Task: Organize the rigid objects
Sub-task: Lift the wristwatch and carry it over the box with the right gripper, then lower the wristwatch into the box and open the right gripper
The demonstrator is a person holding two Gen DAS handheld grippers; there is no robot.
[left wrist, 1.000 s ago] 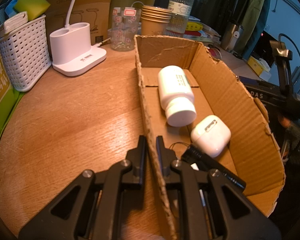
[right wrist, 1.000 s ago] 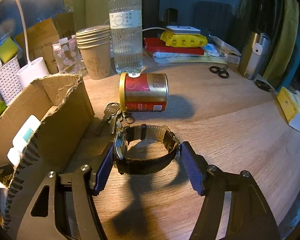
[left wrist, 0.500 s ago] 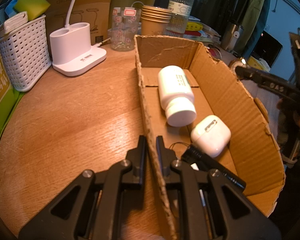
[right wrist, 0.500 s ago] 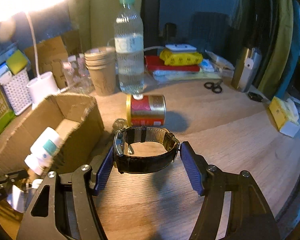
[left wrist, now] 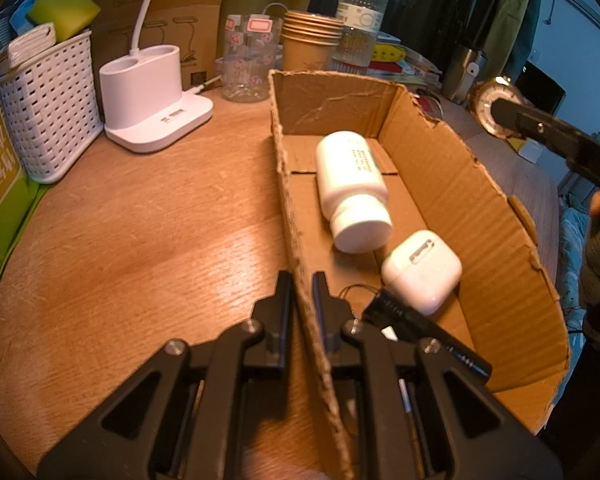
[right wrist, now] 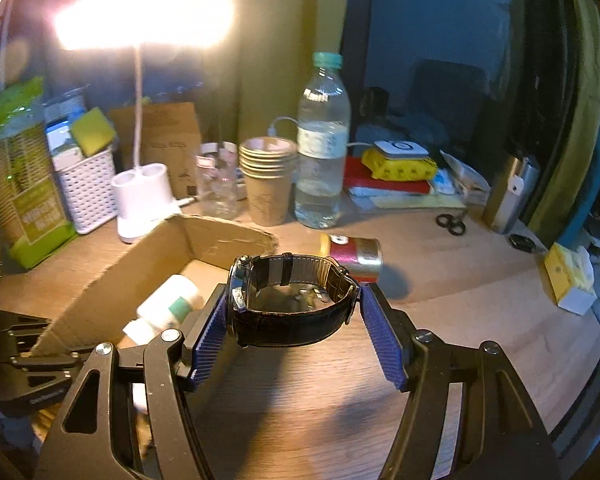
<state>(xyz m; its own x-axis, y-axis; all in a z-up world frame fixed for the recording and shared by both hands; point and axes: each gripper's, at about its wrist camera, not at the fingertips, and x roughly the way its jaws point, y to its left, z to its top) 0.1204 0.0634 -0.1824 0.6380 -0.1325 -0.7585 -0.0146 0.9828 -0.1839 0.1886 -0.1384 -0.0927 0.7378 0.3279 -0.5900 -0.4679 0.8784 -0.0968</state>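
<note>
My right gripper (right wrist: 294,310) is shut on a wristwatch (right wrist: 292,300) with a black leather strap and holds it in the air, above the table beside the cardboard box (right wrist: 100,280). The watch face also shows at the right of the left wrist view (left wrist: 496,110). My left gripper (left wrist: 302,292) is shut on the box's left wall (left wrist: 296,240). Inside the box lie a white pill bottle (left wrist: 352,188), a white earbud case (left wrist: 422,272) and a black pen-like item (left wrist: 420,332). A red and gold can (right wrist: 354,254) lies on the table behind the watch.
At the back stand a water bottle (right wrist: 322,144), stacked paper cups (right wrist: 268,180), a clear jar (right wrist: 218,184), a white lamp base (right wrist: 142,200) and a white basket (right wrist: 86,188). Scissors (right wrist: 452,224), a steel flask (right wrist: 508,192) and a yellow box (right wrist: 568,280) sit to the right.
My right gripper has lifted the watch off the table and moved it up and toward the box. The keys beside it have dropped out of view. The left gripper has not moved.
</note>
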